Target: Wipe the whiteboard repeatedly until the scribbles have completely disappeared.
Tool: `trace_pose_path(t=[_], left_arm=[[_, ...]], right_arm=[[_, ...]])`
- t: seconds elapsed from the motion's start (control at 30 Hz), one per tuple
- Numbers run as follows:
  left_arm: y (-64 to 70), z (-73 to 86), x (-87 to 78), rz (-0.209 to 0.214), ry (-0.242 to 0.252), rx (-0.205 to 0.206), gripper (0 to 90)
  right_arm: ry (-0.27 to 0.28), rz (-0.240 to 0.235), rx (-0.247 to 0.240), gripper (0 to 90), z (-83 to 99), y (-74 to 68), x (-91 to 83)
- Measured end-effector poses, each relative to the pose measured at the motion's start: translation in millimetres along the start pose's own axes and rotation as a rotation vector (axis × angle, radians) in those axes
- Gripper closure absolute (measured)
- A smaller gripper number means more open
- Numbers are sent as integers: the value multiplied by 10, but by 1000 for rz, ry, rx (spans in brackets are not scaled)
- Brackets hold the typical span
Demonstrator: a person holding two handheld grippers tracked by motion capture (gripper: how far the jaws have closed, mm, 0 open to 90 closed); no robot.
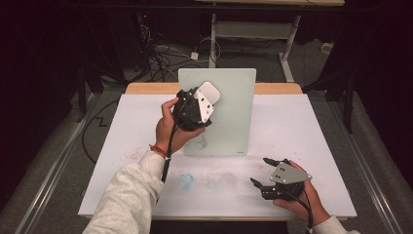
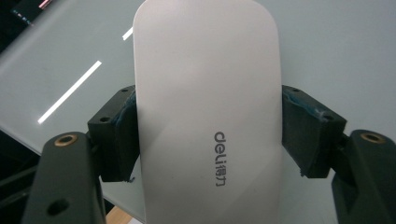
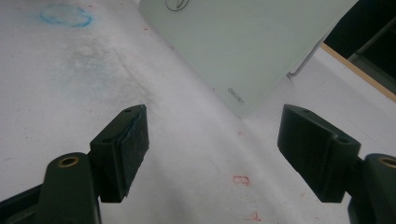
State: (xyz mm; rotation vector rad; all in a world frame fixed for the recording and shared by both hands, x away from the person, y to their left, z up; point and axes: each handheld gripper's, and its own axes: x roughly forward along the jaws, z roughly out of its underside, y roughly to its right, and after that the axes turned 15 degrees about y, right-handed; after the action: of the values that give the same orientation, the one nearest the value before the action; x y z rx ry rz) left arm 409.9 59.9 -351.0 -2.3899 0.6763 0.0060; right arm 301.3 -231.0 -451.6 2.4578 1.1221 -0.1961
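White eraser [image 2: 205, 116] clamped in left gripper [image 2: 208, 135], seemingly against glass board [image 2: 336, 51].

The high view looks forward and down over the white table [image 1: 302, 126] from the person's side. The left gripper view sits close behind its jaws, facing the glass board [image 2: 336, 51]. The right gripper view looks low along its jaws across the table toward that same board [image 3: 243, 42].

Eraser [image 1: 208, 93] on upright board [image 1: 234, 117], board mid table [image 1: 311, 126]
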Motion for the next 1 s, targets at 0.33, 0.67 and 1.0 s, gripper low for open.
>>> trace_pose_path(t=[0.33,0.67,1.0], left_arm=[[499,455,-98,47,-54,99,279],[805,781,-186,116,-123,225,279],[909,1005,-274,175,-175,316,280]], right_arm=[[-3,0,-5,254,-6,-12,7],[-9,-2,-12,254,-3,-19,15],[-13,-5,-11,254,4,-26,22]])
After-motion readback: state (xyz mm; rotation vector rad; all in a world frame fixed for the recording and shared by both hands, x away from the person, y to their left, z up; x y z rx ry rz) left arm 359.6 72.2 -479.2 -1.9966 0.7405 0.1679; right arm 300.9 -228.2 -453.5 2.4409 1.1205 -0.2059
